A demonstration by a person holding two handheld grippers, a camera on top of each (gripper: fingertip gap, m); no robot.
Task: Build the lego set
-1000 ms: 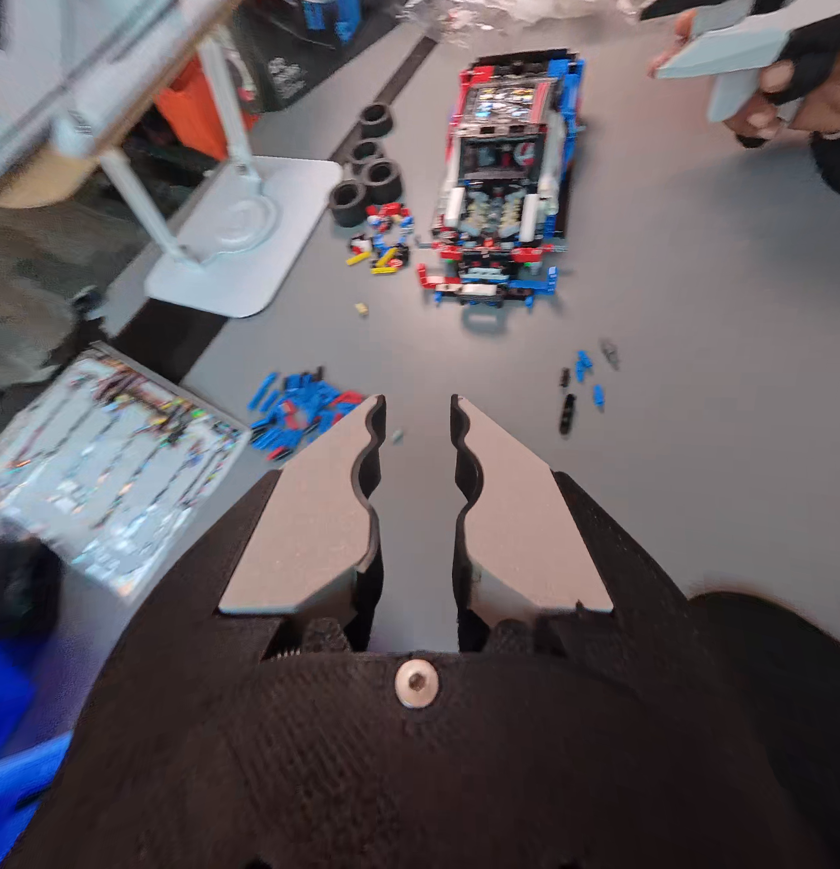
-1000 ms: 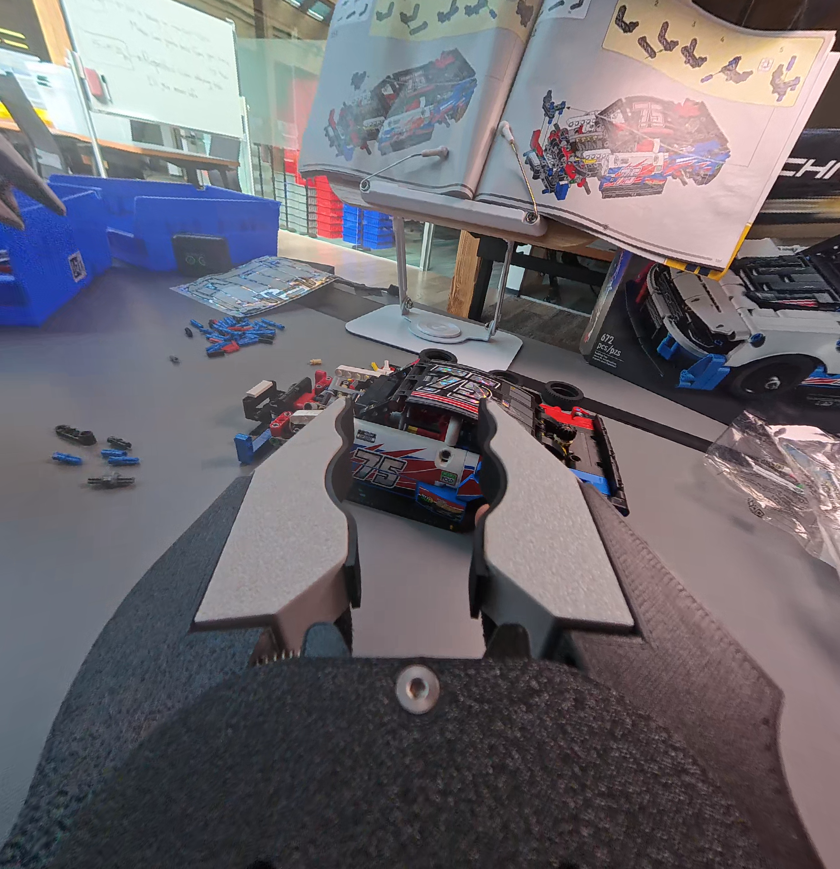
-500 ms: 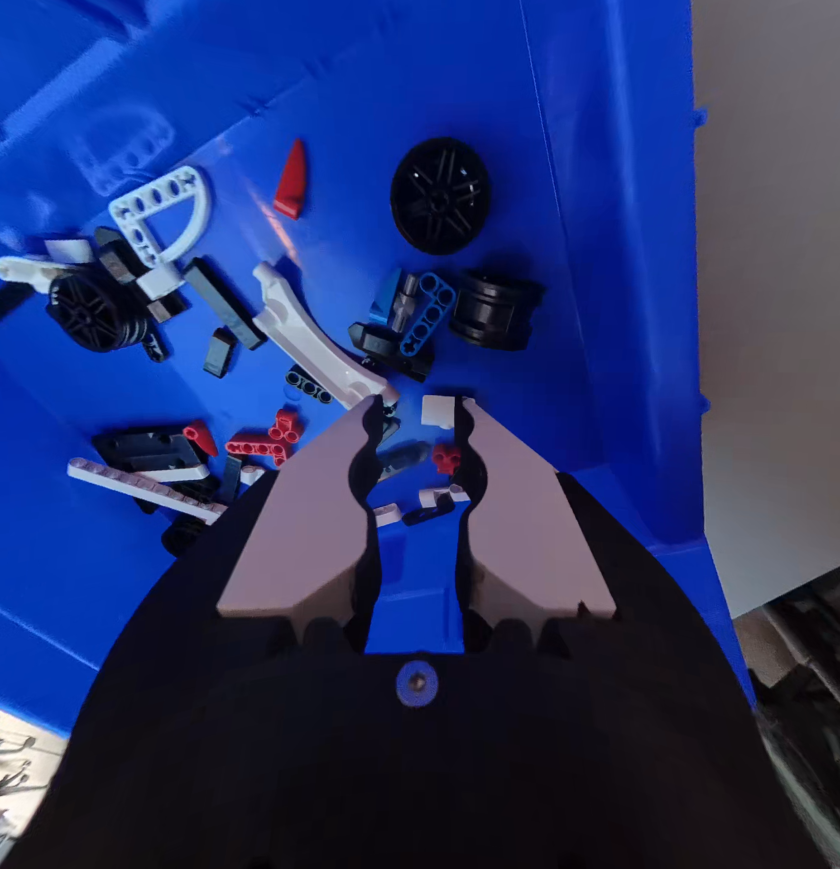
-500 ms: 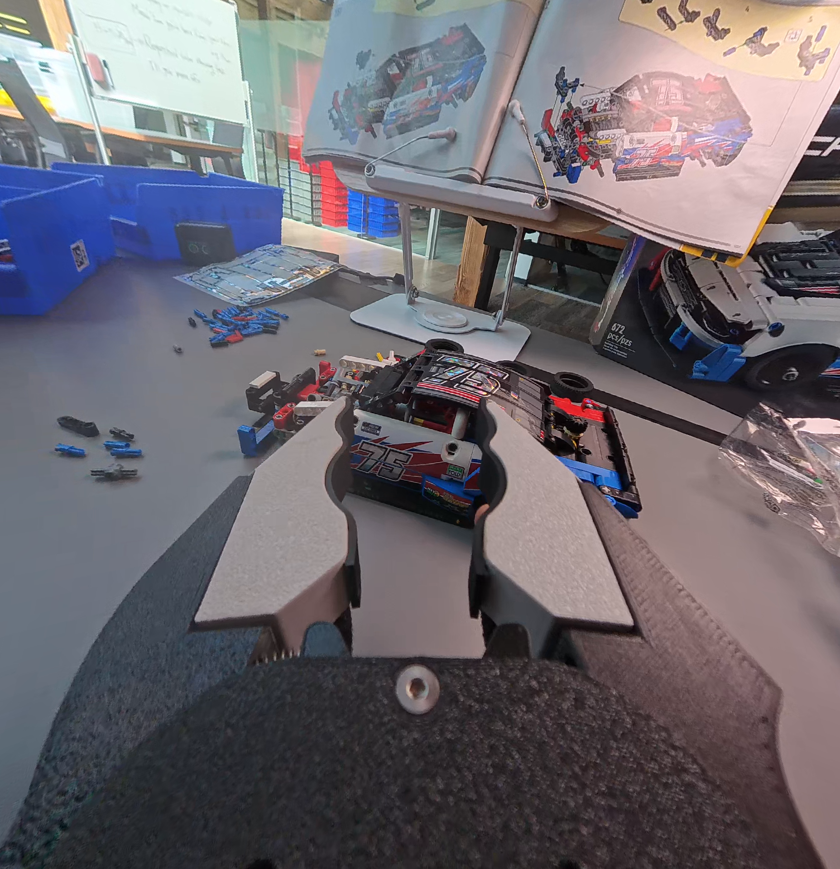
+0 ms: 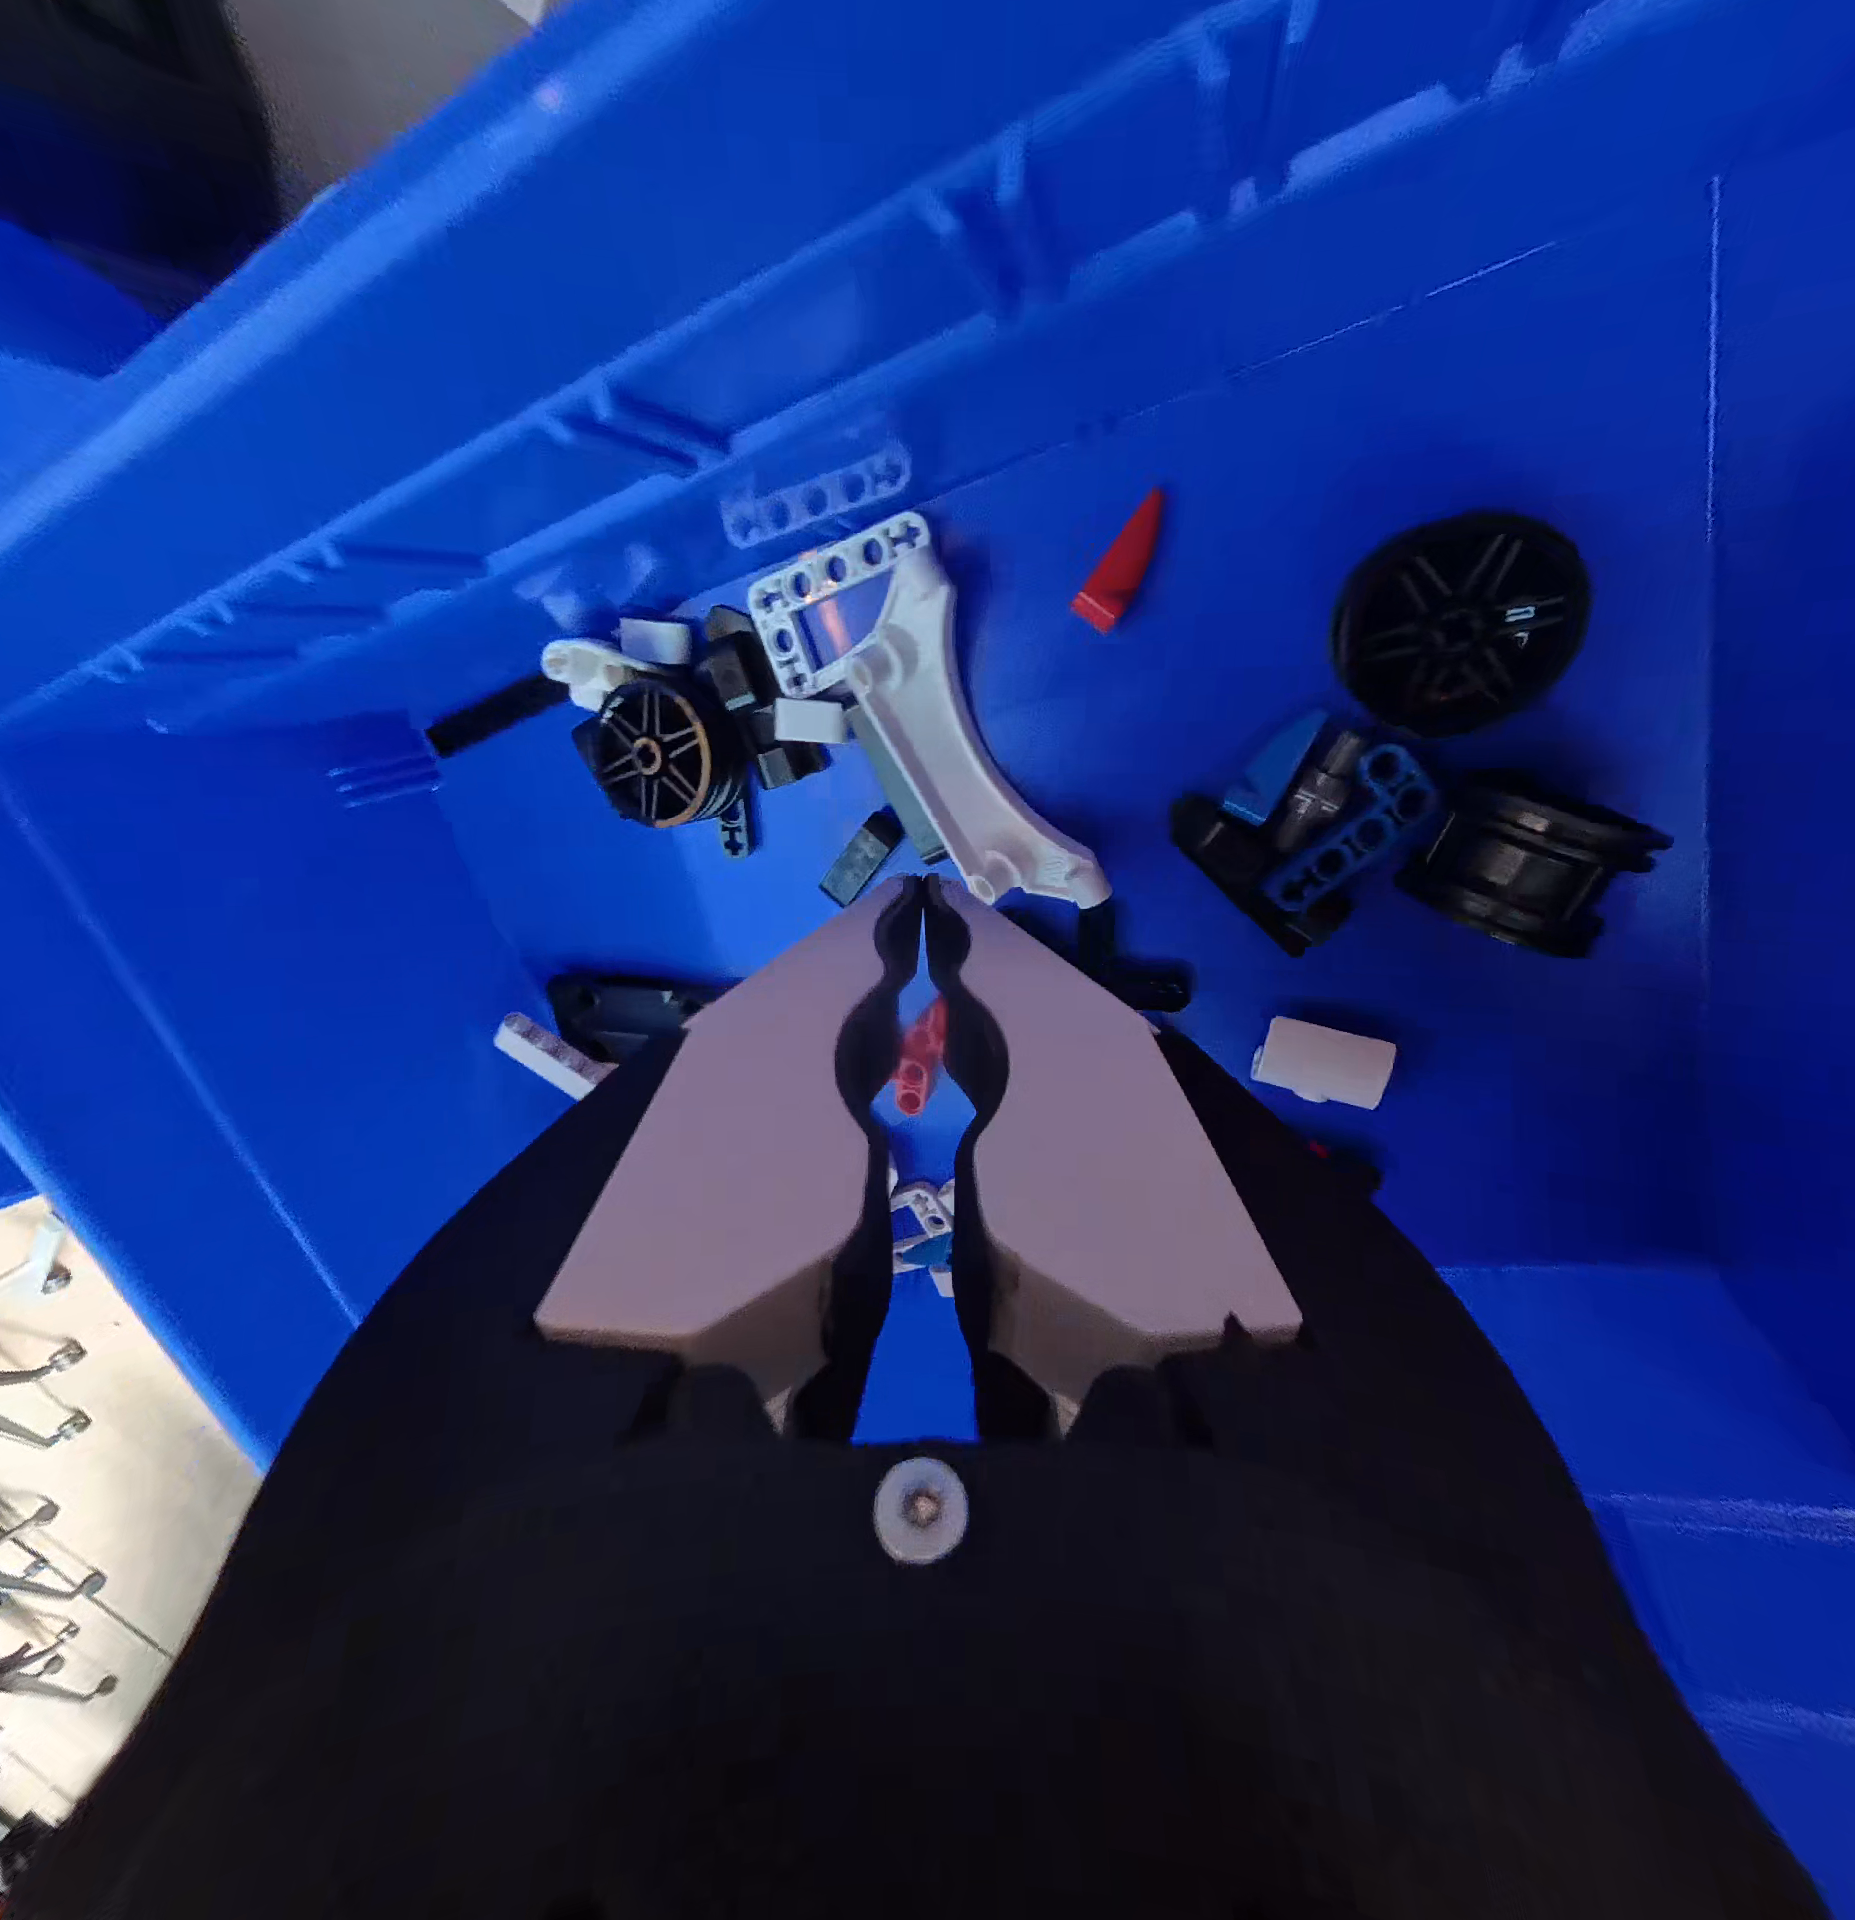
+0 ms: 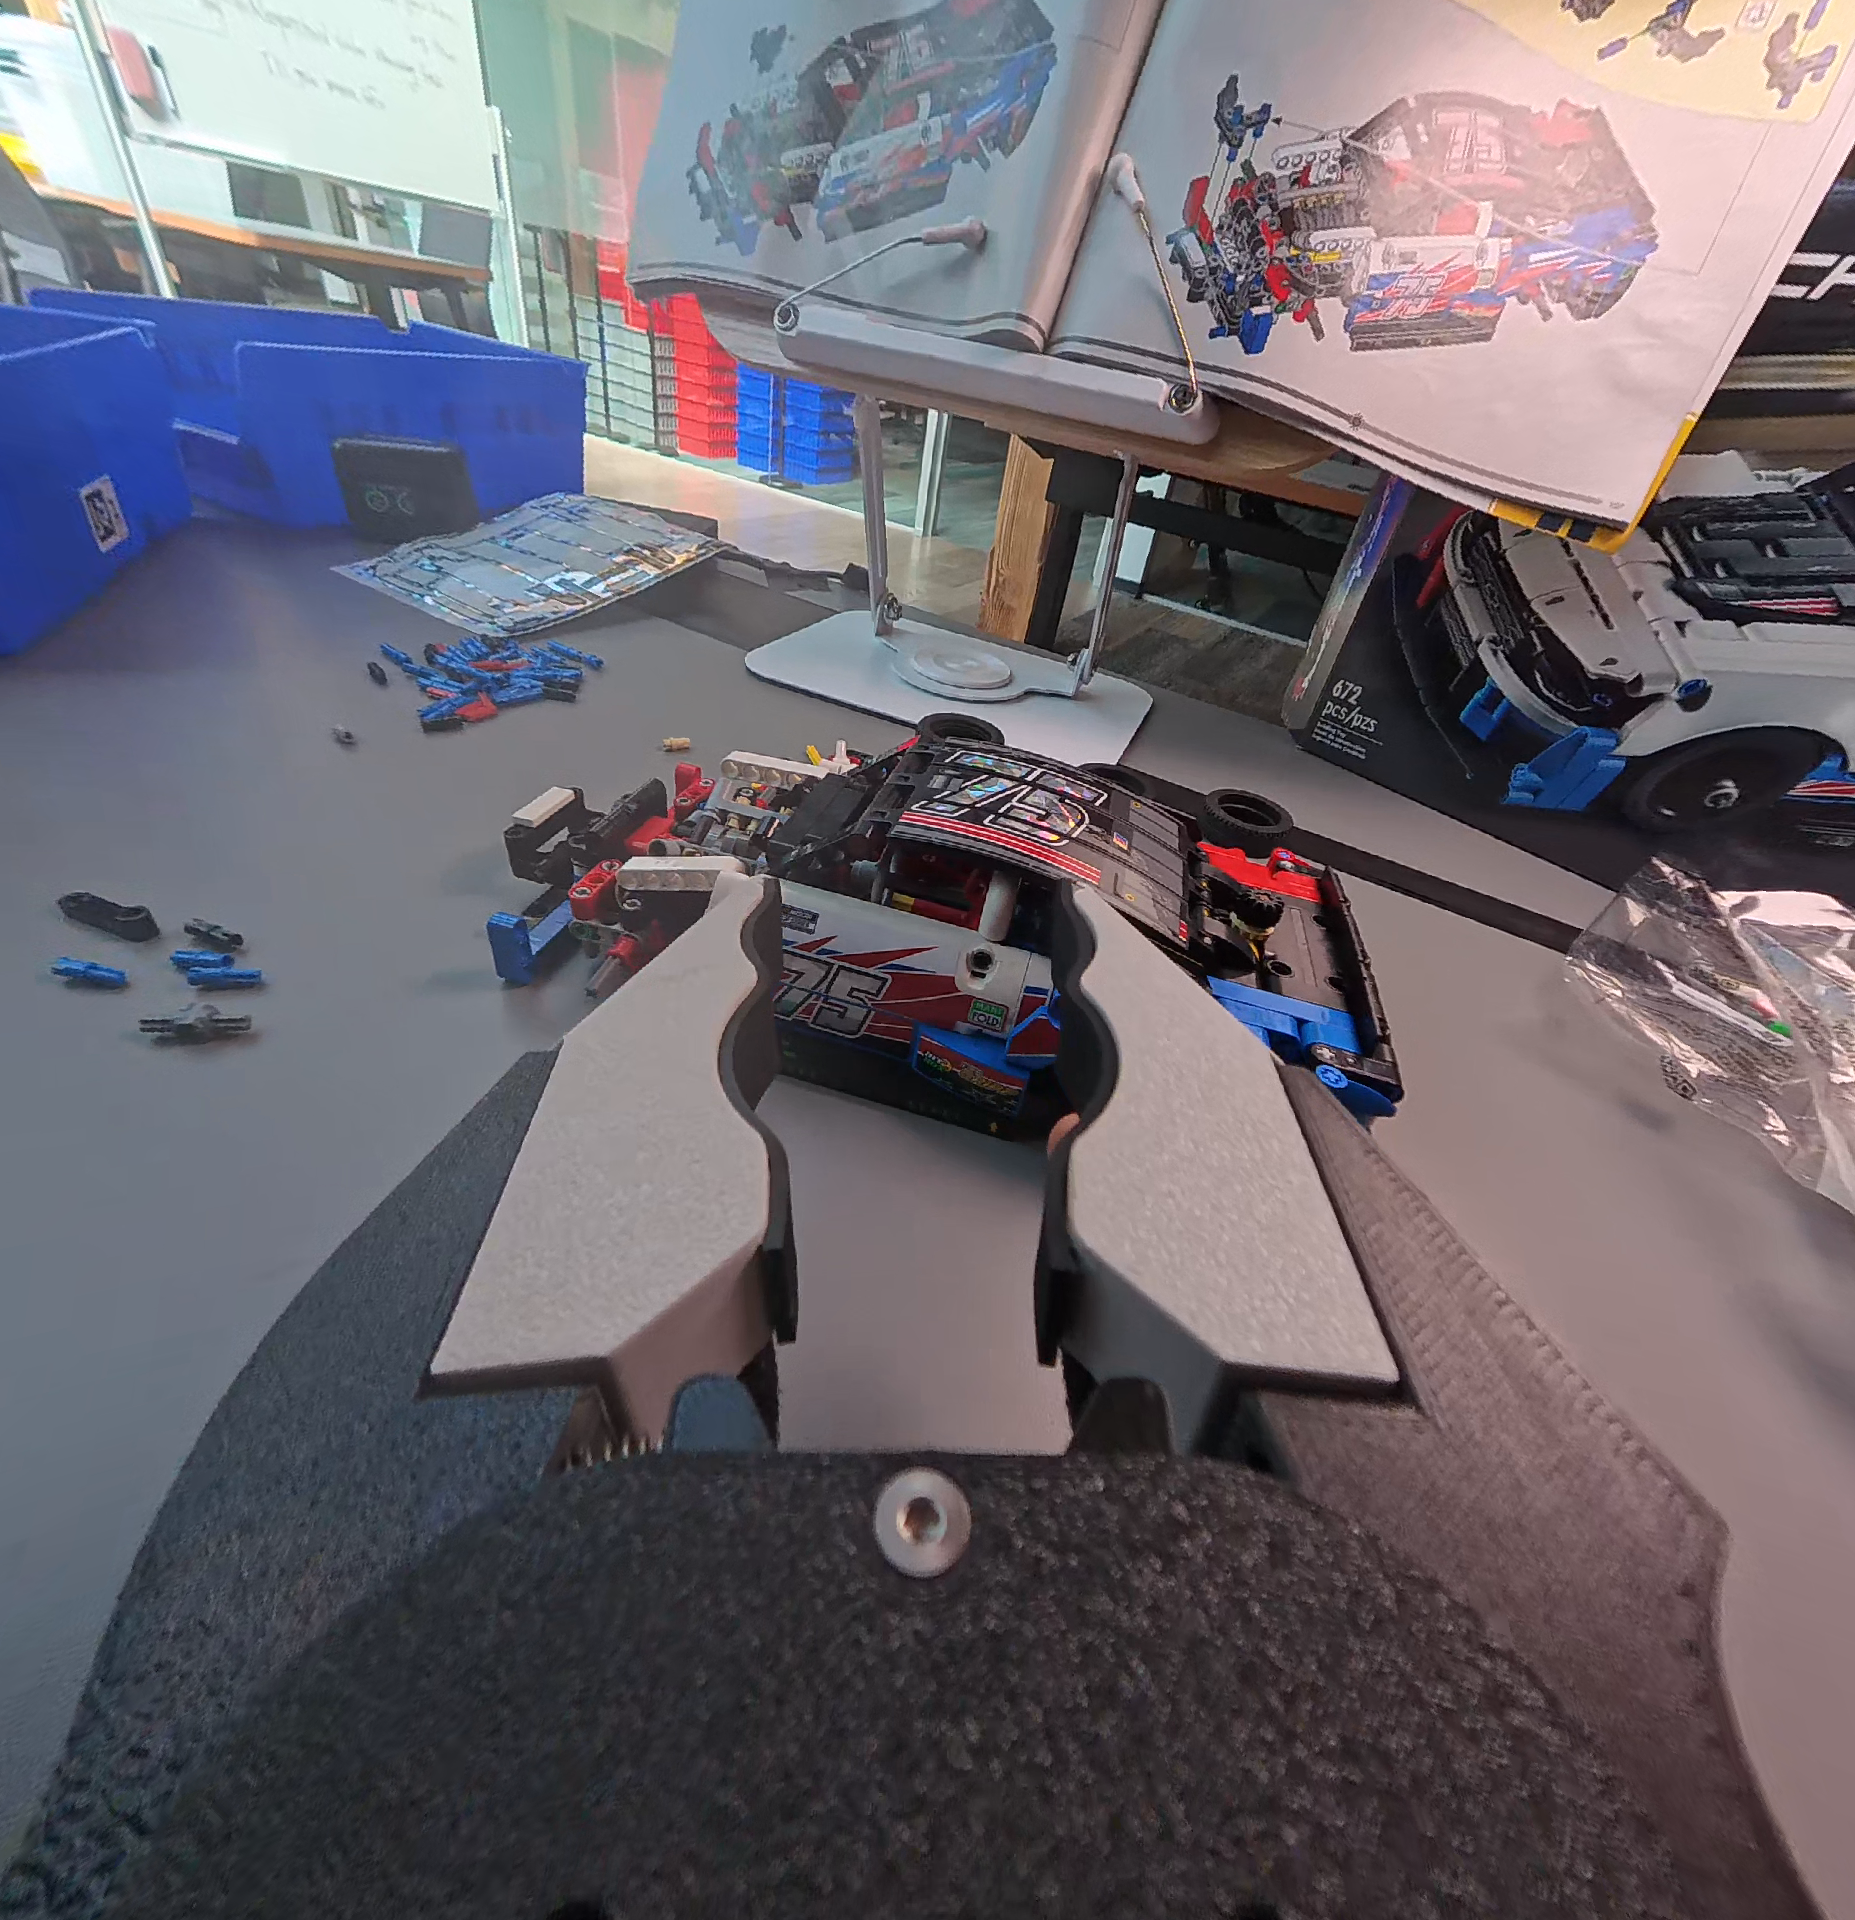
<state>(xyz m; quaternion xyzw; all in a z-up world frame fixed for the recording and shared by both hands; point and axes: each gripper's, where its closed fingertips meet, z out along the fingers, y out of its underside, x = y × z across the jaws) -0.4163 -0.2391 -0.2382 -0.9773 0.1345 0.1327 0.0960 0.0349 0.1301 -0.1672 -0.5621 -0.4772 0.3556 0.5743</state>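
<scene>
The left tongs hang inside a blue bin, their tips pressed together with nothing visibly pinched between them. Through the slot behind the tips a small red connector lies on the bin floor, and lower down a white-and-blue bit; whether either touches the tongs cannot be told. Just beyond the tips lie a small dark grey piece and the foot of a white curved panel. Farther toward the bin's back wall sit a spoked black wheel hub, a red wedge and a larger black rim; toward the right wall are a blue-and-black cluster and a white block.

The right tongs are spread and empty, poised low over the grey bench just in front of the half-built lego car, which lies mid-bench. Loose blue pins lie toward the far left of the bench, with the instruction booklet on its stand at the far edge.

The step looks like fetching a part from the bin. Since the tips seem closed on air, the next move likely calls for opening them, settling over the wanted piece, then pinching it cleanly without dragging neighbours before carrying it to the car.
</scene>
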